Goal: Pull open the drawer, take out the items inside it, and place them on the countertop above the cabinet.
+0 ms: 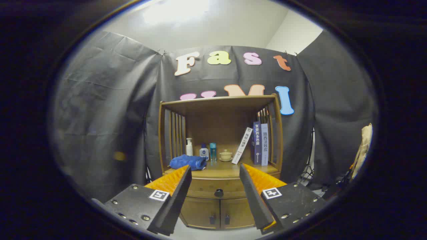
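Observation:
A wooden cabinet (220,140) stands ahead against the booth wall. Its drawer (203,188) is closed, with a dark round knob (219,192) seen in the gap between my fingers. My gripper (215,173) is open, some way short of the cabinet, holding nothing. On the countertop (227,168) above the drawer lie a rolled blue cloth (187,162), a white pump bottle (189,147), a small white-and-blue bottle (203,151), a teal bottle (212,151), a lidded cream cup (226,155) and several books (259,143). The drawer's contents are hidden.
Two lower cabinet doors (217,213) with dark handles sit below the drawer. Slatted side walls and a top shelf (218,100) enclose the countertop. A beige object (363,146) hangs at the far right, beside a stand's legs.

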Demonstrator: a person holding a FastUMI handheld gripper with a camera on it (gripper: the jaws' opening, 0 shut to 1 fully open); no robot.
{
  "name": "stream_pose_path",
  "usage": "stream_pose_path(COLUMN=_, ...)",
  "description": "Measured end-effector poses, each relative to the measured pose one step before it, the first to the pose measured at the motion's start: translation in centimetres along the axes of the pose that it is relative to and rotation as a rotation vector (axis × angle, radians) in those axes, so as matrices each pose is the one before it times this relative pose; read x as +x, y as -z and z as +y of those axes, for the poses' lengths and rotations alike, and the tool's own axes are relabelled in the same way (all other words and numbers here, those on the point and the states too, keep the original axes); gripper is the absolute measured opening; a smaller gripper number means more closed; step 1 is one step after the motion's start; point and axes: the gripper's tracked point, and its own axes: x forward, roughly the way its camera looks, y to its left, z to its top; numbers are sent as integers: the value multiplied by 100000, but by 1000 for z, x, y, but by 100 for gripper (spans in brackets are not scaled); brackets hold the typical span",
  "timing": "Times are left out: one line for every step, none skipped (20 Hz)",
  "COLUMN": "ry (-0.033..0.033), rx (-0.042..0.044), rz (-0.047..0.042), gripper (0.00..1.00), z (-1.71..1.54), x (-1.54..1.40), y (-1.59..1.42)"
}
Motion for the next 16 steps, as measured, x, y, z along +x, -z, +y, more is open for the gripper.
stream_pose_path(ry=-186, rx=-140, rz=948, gripper=86, z=75, x=114, y=185)
stream_pose_path(ry=-193, rx=-45, rz=879, gripper=86, z=171, x=188, y=238)
stream_pose_path(ry=-98, rx=-26, rz=546, gripper=86, z=96, x=69, y=136)
stream_pose_path(ry=-108, rx=90, rz=562, gripper=86, z=81, x=62, y=122)
stream_pose_path(ry=10, rx=199, rz=298, gripper=86, z=58, x=129, y=109)
stream_pose_path(ry=34, rx=175, rz=223, gripper=86, z=23, x=27, y=15)
stream_pose_path(ry=-126, rx=108, rz=-92, gripper=86, z=86, x=70, y=-58)
stream_pose_path(ry=-93, rx=55, rz=-305, gripper=86, z=79, x=57, y=-69)
stream_pose_path(ry=239, rx=26, rz=-355, gripper=86, z=-25, x=66, y=-91)
stream_pose_path(ry=264, rx=93, rz=-181, gripper=86, z=-143, x=43, y=-46)
stream_pose_path(ry=50, rx=73, rz=39, gripper=86, z=64, x=-6, y=-31)
stream_pose_path(ry=-14, rx=-52, rz=27, gripper=86, z=35, x=91, y=82)
stream_pose_path(ry=162, rx=-189, rz=28, gripper=86, z=-24, x=82, y=14)
stream_pose_path(ry=343, rx=-47, rz=240, gripper=86, z=-189, x=72, y=93)
stream_pose_path(ry=147, rx=27, rz=179, gripper=86, z=-17, x=66, y=106)
stream_pose_path(ry=220, rx=-35, rz=276, gripper=86, z=-1, x=156, y=188)
